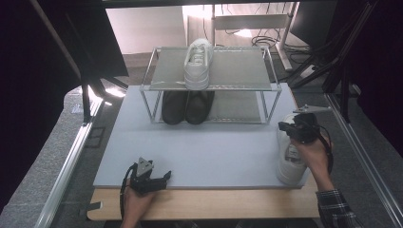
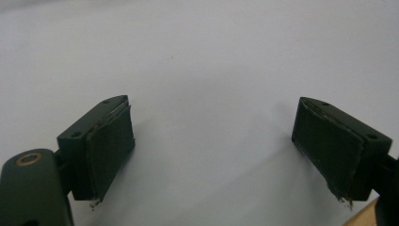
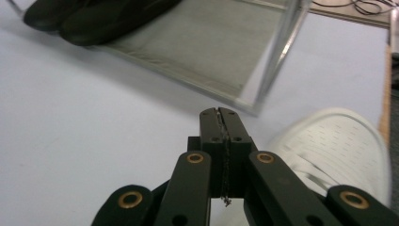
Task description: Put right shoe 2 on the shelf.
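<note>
High view: the left gripper (image 1: 159,178) sits nearest, at the near left edge of the grey mat (image 1: 199,147), held by the left hand (image 1: 135,202) and well apart from every shoe. At the right edge, the right gripper (image 1: 285,127) hovers over a white shoe (image 1: 290,159) that lies on the mat with its toe pointing far; whether it touches the shoe cannot be told here. Farther off stands a two-tier metal rack (image 1: 223,71), with a second white shoe (image 1: 198,64) on the top shelf and a pair of black shoes (image 1: 187,107) on the lower one.

Left gripper view: the jaws stand wide apart over bare mat (image 2: 207,70), holding nothing.

Right gripper view: the jaws are pressed together (pads meeting, nothing between them). The white shoe (image 3: 339,141) lies just right of them, its toe toward the rack's (image 3: 211,52) near right post. The black shoes (image 3: 89,16) show at the far left.
</note>
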Tool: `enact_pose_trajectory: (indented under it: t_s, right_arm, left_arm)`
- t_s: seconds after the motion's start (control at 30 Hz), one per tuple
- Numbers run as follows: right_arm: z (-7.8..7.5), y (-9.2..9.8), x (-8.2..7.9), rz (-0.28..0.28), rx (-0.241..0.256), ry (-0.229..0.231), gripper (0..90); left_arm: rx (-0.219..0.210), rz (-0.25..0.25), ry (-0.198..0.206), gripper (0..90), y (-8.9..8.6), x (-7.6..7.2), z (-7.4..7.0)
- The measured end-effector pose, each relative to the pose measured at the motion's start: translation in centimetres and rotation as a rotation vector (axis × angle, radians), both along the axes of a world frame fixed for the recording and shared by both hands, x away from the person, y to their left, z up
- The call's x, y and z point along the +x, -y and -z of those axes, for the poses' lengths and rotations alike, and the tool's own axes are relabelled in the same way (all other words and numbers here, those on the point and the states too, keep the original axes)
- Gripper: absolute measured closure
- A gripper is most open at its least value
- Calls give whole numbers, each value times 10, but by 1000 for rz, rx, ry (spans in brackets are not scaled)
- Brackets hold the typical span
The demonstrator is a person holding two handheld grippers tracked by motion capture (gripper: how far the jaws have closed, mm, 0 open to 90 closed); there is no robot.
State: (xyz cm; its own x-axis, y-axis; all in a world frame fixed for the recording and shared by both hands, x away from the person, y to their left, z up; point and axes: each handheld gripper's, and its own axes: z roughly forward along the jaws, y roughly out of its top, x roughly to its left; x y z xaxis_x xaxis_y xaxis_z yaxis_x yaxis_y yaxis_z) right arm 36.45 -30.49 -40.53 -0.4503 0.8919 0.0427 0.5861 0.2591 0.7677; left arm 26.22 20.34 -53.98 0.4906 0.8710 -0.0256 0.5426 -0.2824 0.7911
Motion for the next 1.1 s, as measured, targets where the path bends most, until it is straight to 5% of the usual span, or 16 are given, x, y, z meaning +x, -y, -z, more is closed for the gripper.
enact_pose_trajectory:
  t_s: [0.57, 1.1]
  right_arm:
    - [19, 63, 2, 166, 12, -29, 896]
    - [52, 92, 19, 248, 24, -79, 896]
  left_arm:
    - [0, 0, 0, 128, 0, 0, 0]
    - [0, -1, 0, 128, 0, 0, 0]
